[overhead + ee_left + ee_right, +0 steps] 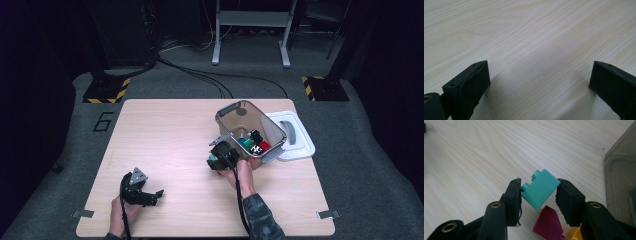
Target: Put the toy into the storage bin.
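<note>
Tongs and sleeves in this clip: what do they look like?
Both tongs are black. The left tongs carry a grey three-cornered plate on top; their flat jaw blocks have small screw holes. The right tongs have brass-coloured rivets on the arms and worn, fraying pads. A black cable trails back over a dark patterned sleeve.

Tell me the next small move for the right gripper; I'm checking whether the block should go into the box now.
Probably lift and carry it over the box rim. The right gripper has its jaws closed on the teal block, held tilted, and the clear box stands open just beside it, with other blocks already inside.
</note>
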Motion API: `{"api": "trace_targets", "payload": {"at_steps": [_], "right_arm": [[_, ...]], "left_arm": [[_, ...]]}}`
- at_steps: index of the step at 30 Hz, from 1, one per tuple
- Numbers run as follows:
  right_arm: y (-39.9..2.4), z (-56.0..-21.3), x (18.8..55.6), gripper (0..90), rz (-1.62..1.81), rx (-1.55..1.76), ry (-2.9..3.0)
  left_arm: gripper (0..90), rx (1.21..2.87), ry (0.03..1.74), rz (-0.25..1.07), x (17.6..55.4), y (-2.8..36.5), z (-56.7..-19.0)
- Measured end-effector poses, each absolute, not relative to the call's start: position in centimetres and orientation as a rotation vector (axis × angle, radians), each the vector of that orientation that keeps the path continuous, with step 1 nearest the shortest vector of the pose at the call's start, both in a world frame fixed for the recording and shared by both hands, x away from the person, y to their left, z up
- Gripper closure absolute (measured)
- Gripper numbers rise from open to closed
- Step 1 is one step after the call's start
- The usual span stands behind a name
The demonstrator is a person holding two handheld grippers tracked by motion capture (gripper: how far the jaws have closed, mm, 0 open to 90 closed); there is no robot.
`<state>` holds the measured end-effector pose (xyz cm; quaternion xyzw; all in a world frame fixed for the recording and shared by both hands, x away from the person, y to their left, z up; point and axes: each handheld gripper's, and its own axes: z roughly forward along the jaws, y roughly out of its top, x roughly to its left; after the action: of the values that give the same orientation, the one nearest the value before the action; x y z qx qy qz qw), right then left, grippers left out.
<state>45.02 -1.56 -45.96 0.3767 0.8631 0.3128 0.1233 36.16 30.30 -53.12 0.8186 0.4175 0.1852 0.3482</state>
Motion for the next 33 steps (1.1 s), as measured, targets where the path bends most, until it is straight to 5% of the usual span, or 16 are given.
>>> {"api": "trace_targets", "payload": {"at_steps": [33], "right_arm": [[-5.7, -37.0, 43.3, 55.5, 1.144, 1.081, 2.366]], "left_arm": [[2.9, 2.126, 1.084, 0.479, 36.2, 30.3, -53.1]]}}
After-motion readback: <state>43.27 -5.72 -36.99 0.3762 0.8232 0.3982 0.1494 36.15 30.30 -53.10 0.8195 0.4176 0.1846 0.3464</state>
